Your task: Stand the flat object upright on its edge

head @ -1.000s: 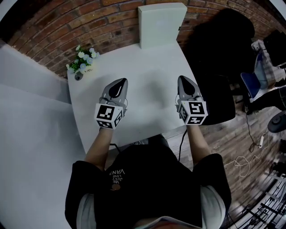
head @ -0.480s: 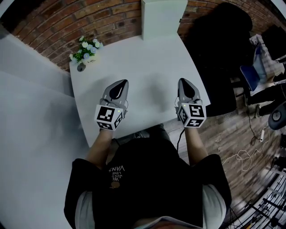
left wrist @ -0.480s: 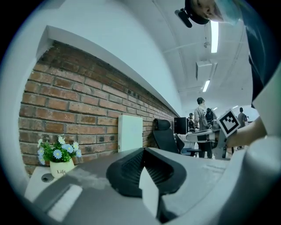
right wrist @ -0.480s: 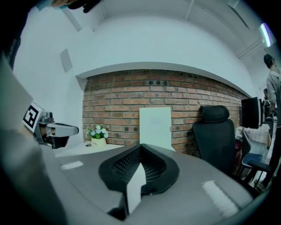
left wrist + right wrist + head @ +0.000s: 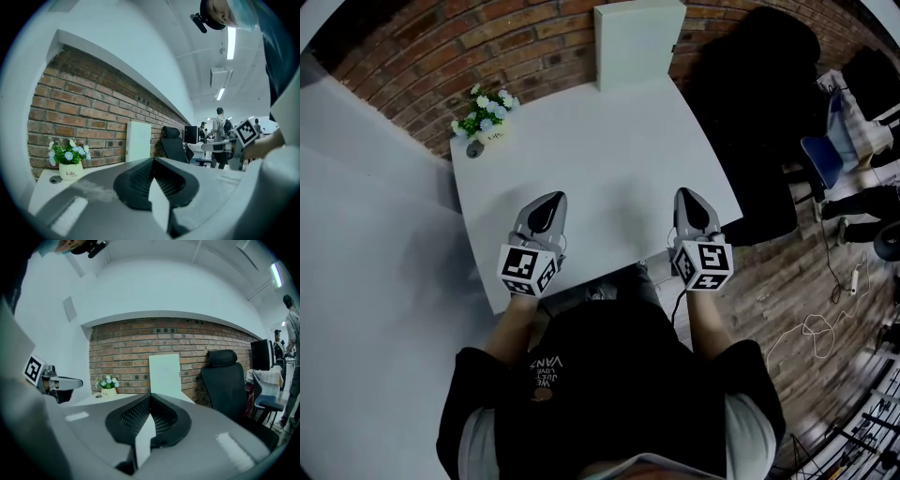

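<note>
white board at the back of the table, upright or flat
Standing up. The white board rests on its lower edge at the far side of the table by the brick wall; both gripper views show it vertical.

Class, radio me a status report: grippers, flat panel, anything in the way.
Left gripper and right gripper shut, empty. White panel upright at far edge of table, untouched. Flower pot far left, aside.

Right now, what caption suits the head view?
Left gripper and right gripper, shut, empty, above white table; flat panel upright by brick wall.
</note>
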A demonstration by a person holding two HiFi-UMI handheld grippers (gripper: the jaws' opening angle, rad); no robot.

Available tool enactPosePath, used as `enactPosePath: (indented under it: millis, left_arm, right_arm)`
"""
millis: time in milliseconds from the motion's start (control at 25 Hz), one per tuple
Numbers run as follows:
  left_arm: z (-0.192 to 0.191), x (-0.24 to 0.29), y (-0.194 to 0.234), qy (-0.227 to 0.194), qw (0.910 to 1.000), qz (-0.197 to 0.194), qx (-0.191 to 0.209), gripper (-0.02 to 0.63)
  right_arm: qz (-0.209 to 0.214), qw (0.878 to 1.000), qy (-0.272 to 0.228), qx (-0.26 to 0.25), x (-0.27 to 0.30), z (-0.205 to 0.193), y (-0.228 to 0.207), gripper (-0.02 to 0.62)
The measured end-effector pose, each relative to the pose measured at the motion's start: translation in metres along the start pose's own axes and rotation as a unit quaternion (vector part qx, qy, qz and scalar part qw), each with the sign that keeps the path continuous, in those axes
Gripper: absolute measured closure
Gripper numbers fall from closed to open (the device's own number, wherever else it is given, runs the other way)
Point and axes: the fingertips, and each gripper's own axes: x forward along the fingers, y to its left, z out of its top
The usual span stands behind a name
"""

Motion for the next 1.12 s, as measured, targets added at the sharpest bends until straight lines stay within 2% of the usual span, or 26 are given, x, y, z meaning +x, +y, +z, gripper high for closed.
enactPosePath:
  millis: [400,1120]
  left_arm:
    - [-0.002,-0.021,-0.020,0.006,0.9999,-0.008,-0.012,0.606]
    - [0.012,-0.026,-0.027,-0.004,0.9997,0.002,-0.025,0.606]
  right_arm:
    - [0.008,1.000,0.014,0.011,-0.014,-0.007,0.013,0.594]
    - [0.022,0.999,0.021,0.017,-0.026,0.002,0.019,0.595]
